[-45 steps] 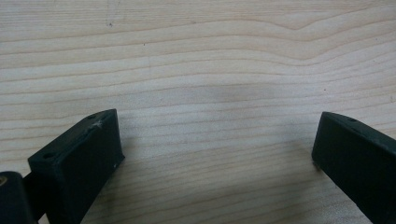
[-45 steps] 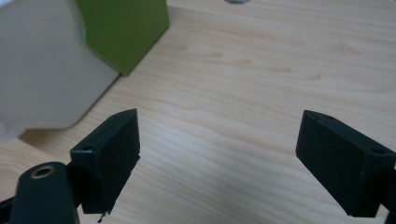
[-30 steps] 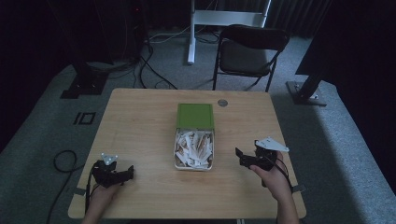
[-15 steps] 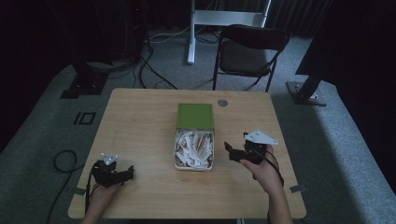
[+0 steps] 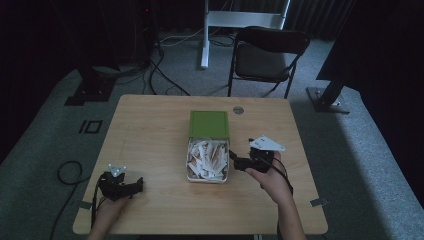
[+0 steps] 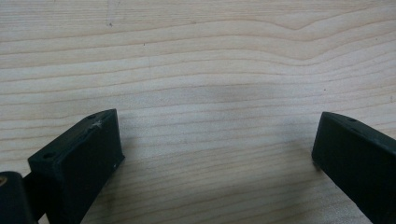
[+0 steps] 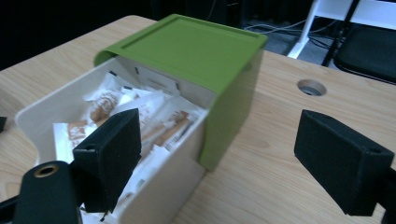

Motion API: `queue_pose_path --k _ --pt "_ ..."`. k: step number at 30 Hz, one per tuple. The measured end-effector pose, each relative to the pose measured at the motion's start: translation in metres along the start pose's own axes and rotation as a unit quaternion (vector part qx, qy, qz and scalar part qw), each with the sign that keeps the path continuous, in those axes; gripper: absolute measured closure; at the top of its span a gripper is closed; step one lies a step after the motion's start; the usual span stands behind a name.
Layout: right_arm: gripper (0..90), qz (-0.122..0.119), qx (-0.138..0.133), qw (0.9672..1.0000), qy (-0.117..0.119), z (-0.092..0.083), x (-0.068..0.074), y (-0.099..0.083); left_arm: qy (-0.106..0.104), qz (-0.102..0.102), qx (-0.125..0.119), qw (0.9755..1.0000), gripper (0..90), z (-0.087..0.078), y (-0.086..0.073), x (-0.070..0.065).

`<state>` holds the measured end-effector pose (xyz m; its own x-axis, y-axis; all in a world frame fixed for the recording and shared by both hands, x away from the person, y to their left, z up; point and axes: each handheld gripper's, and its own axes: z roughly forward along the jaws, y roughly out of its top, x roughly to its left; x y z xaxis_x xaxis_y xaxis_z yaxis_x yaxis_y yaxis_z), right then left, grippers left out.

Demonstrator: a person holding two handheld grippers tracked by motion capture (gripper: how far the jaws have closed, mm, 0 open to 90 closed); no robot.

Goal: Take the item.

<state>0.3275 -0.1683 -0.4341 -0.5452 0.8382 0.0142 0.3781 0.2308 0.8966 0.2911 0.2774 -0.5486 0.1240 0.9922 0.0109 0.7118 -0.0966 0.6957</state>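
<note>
- We see the right gripper (image 5: 239,162) has slid left from the table's right edge and now sits just beside the box (image 5: 208,172).
- Its jaws stand wide apart, holding nothing, likely lined up to reach the packets (image 7: 140,114).
- The green lid (image 7: 187,46) covers the box's far half; the near half lies open.
- We note the left gripper (image 6: 215,154) unmoved, jaws apart over bare table (image 6: 201,56).

- The lid (image 7: 187,46) covers the far half of the box (image 7: 154,196), hiding what lies under it.
- The right claw's (image 7: 219,154) near jaw blocks some packets (image 7: 154,116).
- Packet print is too blurred to read.
- The left claw's (image 6: 215,154) jaws are cut off by the picture's bottom edge.
</note>
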Motion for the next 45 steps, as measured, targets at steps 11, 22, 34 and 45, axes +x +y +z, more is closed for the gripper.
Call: queue_pose_path --k 11,22,34,45 --pt "15.2 -0.016 0.002 0.9995 0.026 0.017 0.022 0.008 0.000 0.002 0.001 1.0000 2.4 0.000 0.000 0.000" --pt "15.2 -0.024 0.005 0.9987 0.044 0.030 0.039 0.012 0.000 0.002 0.001 1.0000 2.4 0.000 0.000 0.000" --pt "22.6 -0.040 0.017 0.9979 0.048 0.050 0.059 0.013 0.000 0.002 0.001 1.0000 2.4 0.000 0.000 0.000" --pt "40.1 -0.016 0.050 0.9977 0.044 0.070 0.066 0.009 0.000 0.001 0.001 1.0000 2.4 0.000 0.000 0.000"
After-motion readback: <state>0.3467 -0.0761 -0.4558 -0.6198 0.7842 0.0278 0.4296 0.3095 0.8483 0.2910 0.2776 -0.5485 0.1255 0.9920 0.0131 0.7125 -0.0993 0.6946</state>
